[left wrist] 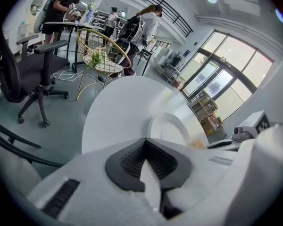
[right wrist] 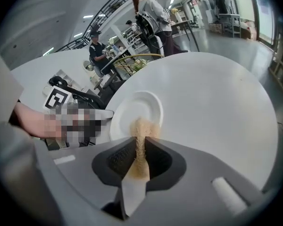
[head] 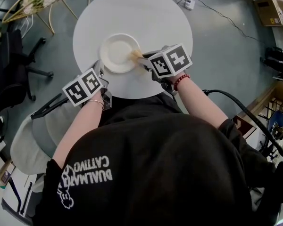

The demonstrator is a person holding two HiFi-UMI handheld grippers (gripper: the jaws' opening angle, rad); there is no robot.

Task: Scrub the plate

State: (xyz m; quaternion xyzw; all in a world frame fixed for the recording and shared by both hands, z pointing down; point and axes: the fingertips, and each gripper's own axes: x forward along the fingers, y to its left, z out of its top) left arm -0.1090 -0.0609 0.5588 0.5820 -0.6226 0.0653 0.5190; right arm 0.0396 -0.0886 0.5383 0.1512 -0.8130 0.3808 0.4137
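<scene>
The round white plate (head: 115, 51) lies flat on the round white counter (head: 155, 22), just ahead of both pairs of fingers. The left gripper (head: 103, 70) is clenched at the plate's near left rim and, as far as the views show, nips that edge to steady it. The right gripper (right wrist: 140, 147) grasps a thin tan scrubbing pad (right wrist: 140, 131), which stands on edge between its fingers. The pad's free end reaches past the fingertips onto the plate's near right side. The step in hand looks like the scrubbing stroke itself, and doing it well depends on the two grippers working against each other. The left fingers should stay clamped so the light plate cannot skid or spin under the pad. The right fingers should press the pad's tip down only until it bends a little, since it is gripped by a narrow strip and could fold or slip out under a harder push. Strokes would best run from the rim nearest the right fingers towards the centre and the far rim. They should stop short of the left fingers so that the two grippers do not knock together.
</scene>
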